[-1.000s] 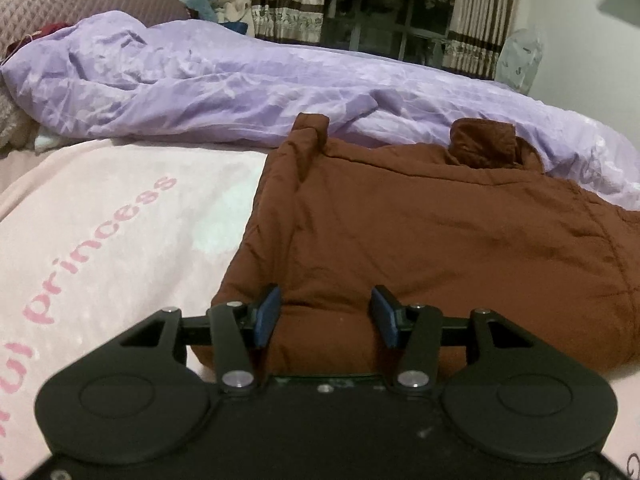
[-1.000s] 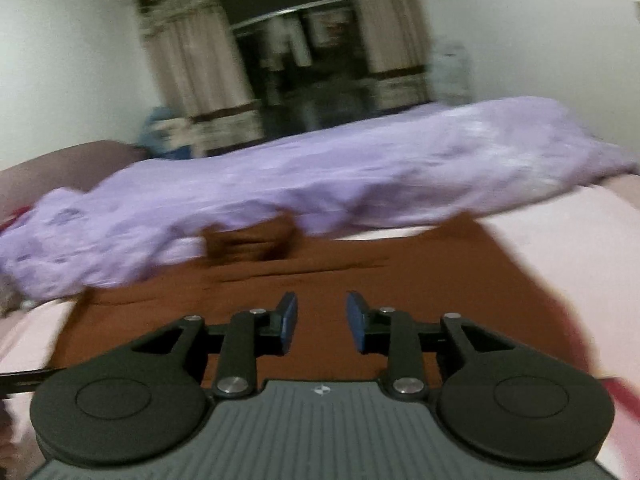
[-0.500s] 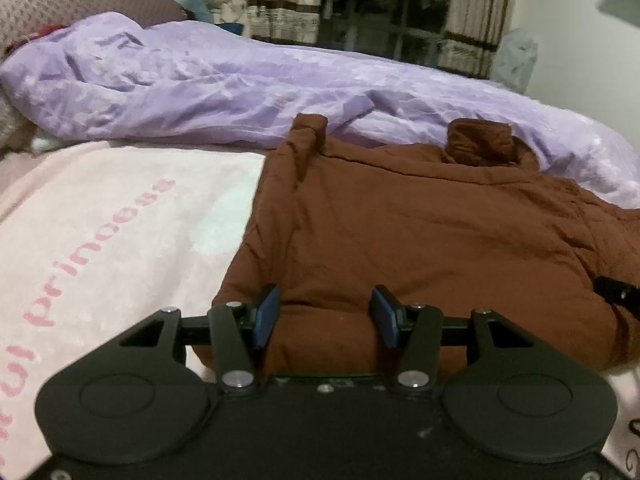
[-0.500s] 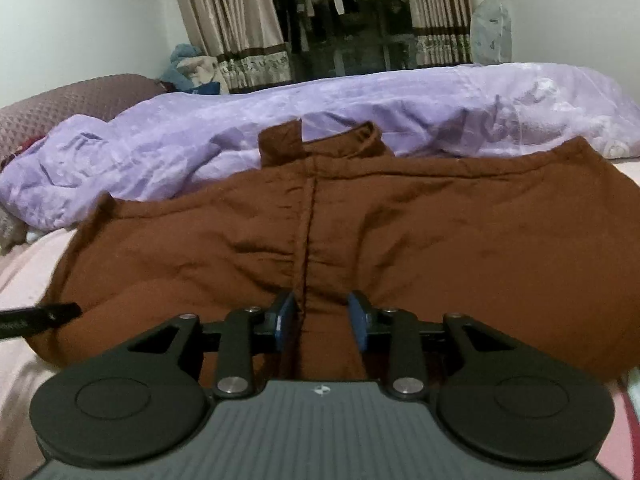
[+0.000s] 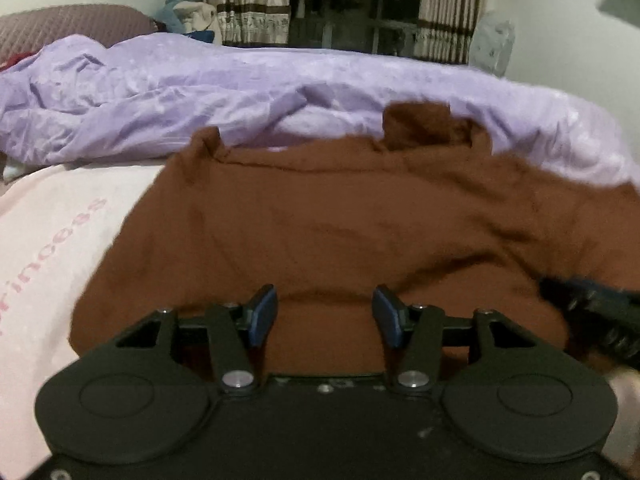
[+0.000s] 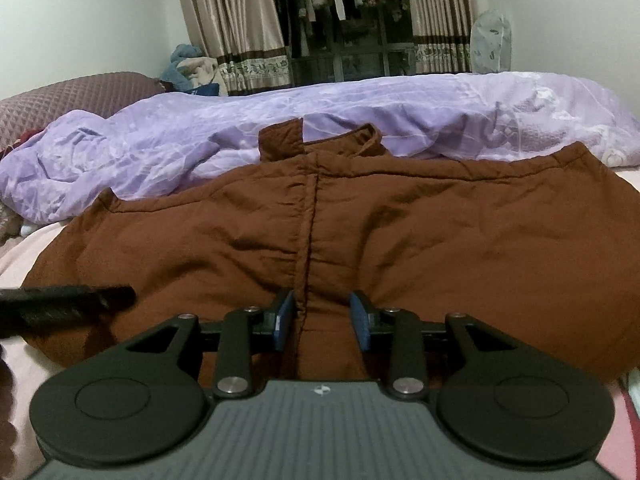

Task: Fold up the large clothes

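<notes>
A large brown padded jacket (image 5: 340, 224) lies flat on the bed, collar at the far side against a purple duvet. It also shows in the right wrist view (image 6: 400, 232), its front placket running down the middle. My left gripper (image 5: 325, 316) is open over the jacket's near hem at its left part. My right gripper (image 6: 322, 322) is open, its fingers on either side of the placket at the near hem. Each gripper shows in the other's view, the right one (image 5: 592, 312) at the right edge, the left one (image 6: 64, 300) at the left edge.
A crumpled purple duvet (image 6: 280, 120) lies along the far side of the bed. A pink blanket with lettering (image 5: 52, 240) covers the bed left of the jacket. A brown quilted pillow (image 6: 80, 96) is at the far left. Curtains and a clothes rack (image 6: 340, 20) stand behind.
Both grippers have moved closer to the jacket's near hem. The right gripper has settled over the placket, and the left gripper has shifted right. Both stay open.
</notes>
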Action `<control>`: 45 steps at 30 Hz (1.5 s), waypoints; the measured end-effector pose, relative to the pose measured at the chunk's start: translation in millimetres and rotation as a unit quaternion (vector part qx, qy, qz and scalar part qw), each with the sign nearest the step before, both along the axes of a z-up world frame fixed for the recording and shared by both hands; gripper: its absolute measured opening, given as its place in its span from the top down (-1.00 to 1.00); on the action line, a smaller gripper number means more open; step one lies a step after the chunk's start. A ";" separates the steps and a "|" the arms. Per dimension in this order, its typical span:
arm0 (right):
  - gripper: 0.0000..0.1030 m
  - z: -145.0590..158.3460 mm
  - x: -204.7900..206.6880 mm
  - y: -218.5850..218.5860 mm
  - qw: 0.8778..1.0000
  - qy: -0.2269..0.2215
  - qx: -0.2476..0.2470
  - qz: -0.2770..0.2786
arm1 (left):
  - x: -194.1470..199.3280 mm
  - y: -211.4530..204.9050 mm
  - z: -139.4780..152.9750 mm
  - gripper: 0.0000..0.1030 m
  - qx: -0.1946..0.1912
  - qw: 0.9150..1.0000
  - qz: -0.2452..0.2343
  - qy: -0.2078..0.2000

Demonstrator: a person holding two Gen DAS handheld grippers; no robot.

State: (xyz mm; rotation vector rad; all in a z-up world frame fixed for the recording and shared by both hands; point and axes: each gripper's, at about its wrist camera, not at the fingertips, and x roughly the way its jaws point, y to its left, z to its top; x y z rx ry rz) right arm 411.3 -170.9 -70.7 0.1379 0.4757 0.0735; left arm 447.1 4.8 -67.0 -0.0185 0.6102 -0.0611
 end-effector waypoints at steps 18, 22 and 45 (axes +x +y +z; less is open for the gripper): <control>0.22 41.8 48.8 -8.4 0.999 -0.018 0.024 -0.025 | 48.7 -16.8 35.5 -0.07 -0.025 1.000 -0.013 -0.009; 0.22 23.3 69.2 -16.1 0.999 0.019 0.041 -0.028 | 72.6 -24.7 14.2 -0.13 -0.011 1.000 -0.003 0.029; -0.16 11.1 5.6 -2.7 0.999 0.002 0.048 -0.016 | -61.6 86.0 20.9 -0.31 -0.200 0.967 0.157 -0.024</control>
